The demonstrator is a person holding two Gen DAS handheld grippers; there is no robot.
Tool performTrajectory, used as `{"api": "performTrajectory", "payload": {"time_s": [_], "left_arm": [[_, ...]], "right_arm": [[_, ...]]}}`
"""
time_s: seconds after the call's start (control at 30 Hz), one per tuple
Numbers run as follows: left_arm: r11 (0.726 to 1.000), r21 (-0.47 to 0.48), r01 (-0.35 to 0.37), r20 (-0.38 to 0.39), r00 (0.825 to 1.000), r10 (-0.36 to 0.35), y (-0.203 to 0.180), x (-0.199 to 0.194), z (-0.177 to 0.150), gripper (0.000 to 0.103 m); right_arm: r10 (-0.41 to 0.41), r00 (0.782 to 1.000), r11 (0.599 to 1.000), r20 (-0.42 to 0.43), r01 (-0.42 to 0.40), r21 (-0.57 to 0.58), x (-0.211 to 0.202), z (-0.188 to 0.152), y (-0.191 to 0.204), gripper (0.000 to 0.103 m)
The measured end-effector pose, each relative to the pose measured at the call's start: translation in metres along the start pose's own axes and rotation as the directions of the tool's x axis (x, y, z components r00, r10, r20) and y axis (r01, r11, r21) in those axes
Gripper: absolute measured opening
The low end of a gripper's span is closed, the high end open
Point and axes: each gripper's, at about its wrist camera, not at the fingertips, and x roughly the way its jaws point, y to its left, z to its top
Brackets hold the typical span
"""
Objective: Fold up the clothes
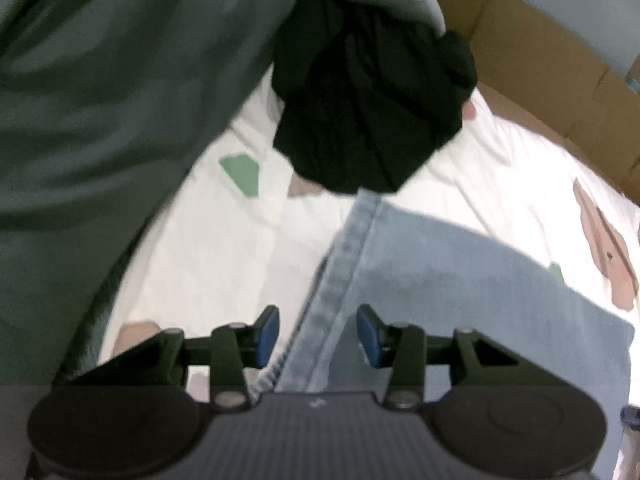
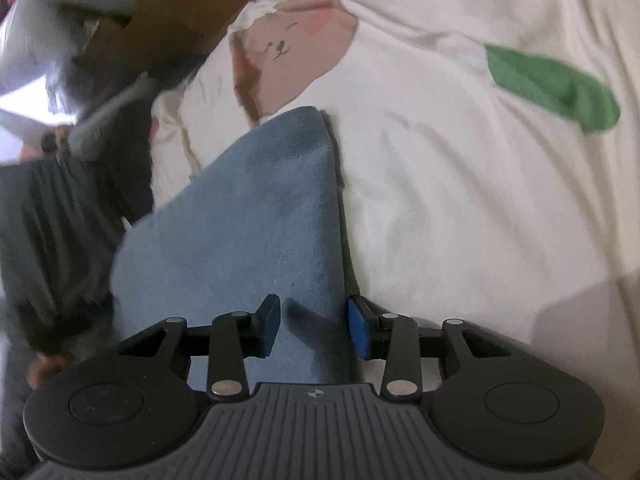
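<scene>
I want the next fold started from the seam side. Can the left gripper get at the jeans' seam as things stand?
Probably yes. The left gripper stands open right over the jeans, the seam running between its pads, nothing in between.

- Home bedroom, prob. a kid's: white sheet [image 2: 460,200] w/ bear print [image 2: 292,40] + green patches.
- Cardboard boxes [image 1: 540,68] along bed edge.

A bed under a white sheet [image 2: 460,200] printed with bears; folded jeans [image 2: 248,216] lie flat on it.
</scene>
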Motion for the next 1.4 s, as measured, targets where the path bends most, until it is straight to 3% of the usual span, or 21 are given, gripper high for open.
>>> {"api": "performTrajectory", "payload": {"time_s": [0.2,0.33,0.8,1.37,1.4], "left_arm": [[1.000,-0.009,-0.006,-0.024,1.000,0.006,0.004,0.012,-0.011,0.050],[1.000,-0.002,-0.012,-0.018,1.000,0.012,0.006,0.015,-0.014,0.054],[0.999,-0.053,0.003,-0.009,1.000,-0.003,0.012,0.019,-0.017,0.057],[0.997,-0.075,0.004,0.004,1.000,-0.004,0.016,0.021,-0.017,0.062],[0.997,-0.077,0.002,0.005,1.000,-0.002,0.016,0.022,-0.017,0.064]], "right_arm": [[0.089,0.996,0.996,-0.001,-0.089,0.028,0.007,0.002,-0.004,0.044],[0.192,0.981,0.979,0.013,-0.192,0.062,0.003,0.001,-0.006,0.044],[0.150,0.988,0.988,-0.022,-0.149,0.045,0.014,-0.001,-0.018,0.041],[0.114,0.992,0.992,-0.056,-0.116,-0.042,0.047,0.008,0.012,0.042],[0.122,0.991,0.992,-0.059,-0.123,-0.022,0.047,0.008,0.011,0.035]]}}
